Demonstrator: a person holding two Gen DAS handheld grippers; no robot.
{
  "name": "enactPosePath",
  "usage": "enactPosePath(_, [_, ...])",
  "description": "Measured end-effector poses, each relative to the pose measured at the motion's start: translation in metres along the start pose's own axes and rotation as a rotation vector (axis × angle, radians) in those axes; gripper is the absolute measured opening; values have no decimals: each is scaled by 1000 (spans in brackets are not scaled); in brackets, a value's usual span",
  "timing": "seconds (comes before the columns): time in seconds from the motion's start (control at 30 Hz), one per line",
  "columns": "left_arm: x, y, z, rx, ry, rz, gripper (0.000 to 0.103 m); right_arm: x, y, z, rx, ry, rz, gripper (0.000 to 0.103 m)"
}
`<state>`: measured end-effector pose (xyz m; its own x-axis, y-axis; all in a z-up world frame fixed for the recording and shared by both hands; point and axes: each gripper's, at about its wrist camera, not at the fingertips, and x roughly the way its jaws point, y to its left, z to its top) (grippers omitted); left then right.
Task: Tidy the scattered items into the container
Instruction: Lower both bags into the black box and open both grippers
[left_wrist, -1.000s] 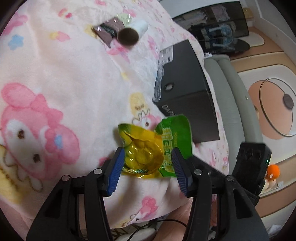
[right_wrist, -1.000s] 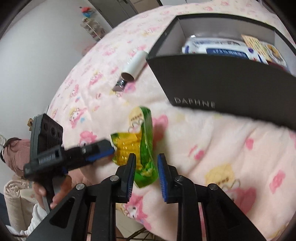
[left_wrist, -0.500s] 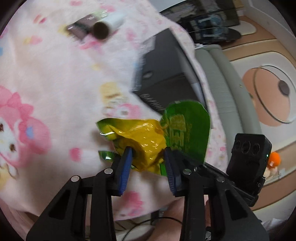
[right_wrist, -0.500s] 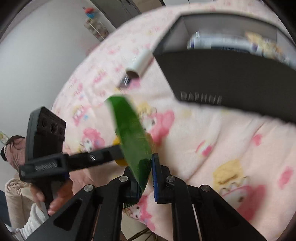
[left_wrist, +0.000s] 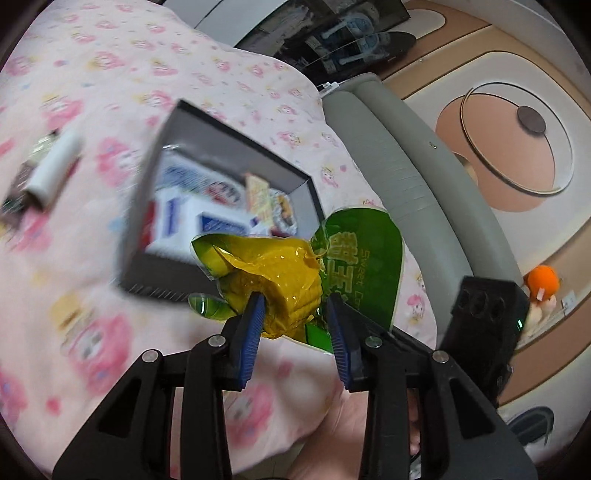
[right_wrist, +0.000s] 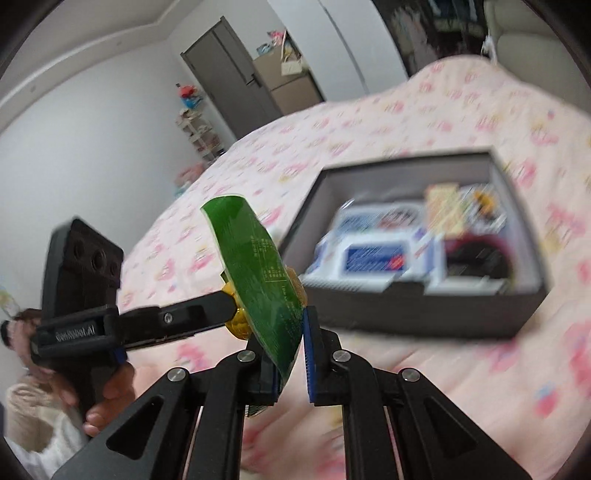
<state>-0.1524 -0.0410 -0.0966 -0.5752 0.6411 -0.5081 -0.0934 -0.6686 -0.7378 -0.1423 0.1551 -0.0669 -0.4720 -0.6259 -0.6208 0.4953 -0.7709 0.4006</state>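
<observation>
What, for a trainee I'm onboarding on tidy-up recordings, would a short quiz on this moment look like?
1. True or false: the corn packet lies inside the black box.
2. Which one grips the packet: A) the left gripper alone, B) the right gripper alone, C) both?
3. Fill in: on the blanket, outside the box, lies a white ____.

Key
1. False: it is held up outside the box.
2. C: both sets of jaws have just closed on it.
3. tube.
</observation>
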Motion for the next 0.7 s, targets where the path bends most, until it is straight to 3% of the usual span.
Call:
enactPosePath(0.17, [72, -14, 30, -7, 48, 4, 34, 2, -59, 29, 56, -32, -100, 8])
enactPosePath(0.33, [133, -15, 41, -22, 143, 73, 34, 35, -117, 30, 166, 59, -148, 10])
enactPosePath(0.43, [141, -16, 42, 0, 161, 117, 36, 31, -130, 26, 211, 43, -185, 11])
enactPosePath(0.53, [130, -12, 42, 1, 114, 125, 36, 10, -132, 29, 210, -49, -226, 16])
enactPosePath(0.63, [122, -11, 40, 13, 76, 134, 36, -11, -124, 30, 155, -150, -282, 16])
enactPosePath(0.7, [131, -8, 35, -10, 100, 191, 34, -12, -115, 31, 107, -144, -298, 16])
